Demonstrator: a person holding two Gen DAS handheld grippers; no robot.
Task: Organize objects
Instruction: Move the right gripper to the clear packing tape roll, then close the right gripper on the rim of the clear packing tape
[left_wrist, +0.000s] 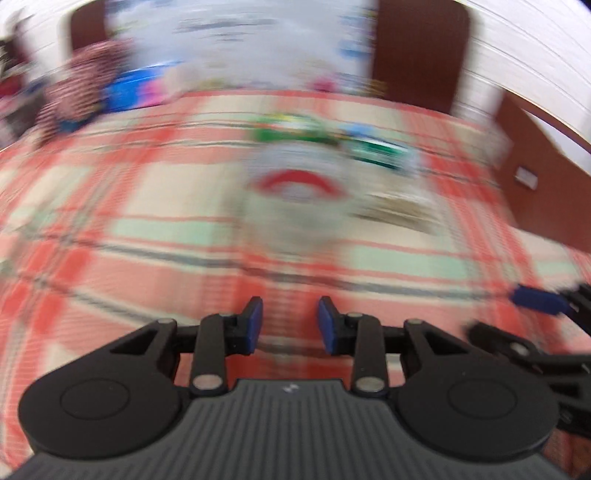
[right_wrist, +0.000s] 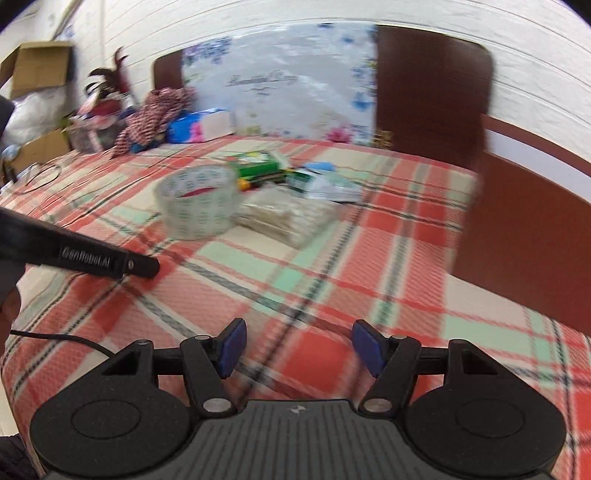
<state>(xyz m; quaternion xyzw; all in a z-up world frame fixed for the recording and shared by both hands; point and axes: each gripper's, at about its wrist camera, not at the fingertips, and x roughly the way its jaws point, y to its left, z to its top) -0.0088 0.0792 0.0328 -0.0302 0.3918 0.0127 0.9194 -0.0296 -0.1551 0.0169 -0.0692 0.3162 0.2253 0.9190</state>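
- Nearest the lens in each view is that hand's own tool: the left tool (left_wrist: 290, 325) has a moderate gap between its blue pads and nothing in it; the right tool (right_wrist: 297, 349) is spread wider, also with nothing in it.
- Both hang over the plaid bedspread (right_wrist: 369, 266) of a bed, well short of the clutter.
- From the right wrist view, the clear plastic bowl (right_wrist: 197, 201) with a printed pattern sits at about 11 o'clock, upright, something red inside it.
- Just beside it, toward 12 o'clock, lies a flat clear packet (right_wrist: 286, 218) of pale contents, touching or nearly touching the bowl.
- Behind them, a green box (right_wrist: 258, 164) and loose sachets (right_wrist: 332, 184) are bunched together.
- Seen from the left wrist, heavy blur leaves only the bowl (left_wrist: 295, 195) recognisable, at 12 o'clock.
- Handling, as a judgement: the bowl looks light, thin-walled and slippery, likely to flex or skid on the soft bed; pinching one wall over the rim seems safest.
- The packet looks soft and floppy; an edge or corner pinch should hold, though it will droop.
- At the far left of the right wrist view, the left tool's dark body (right_wrist: 79, 254) crosses the frame.
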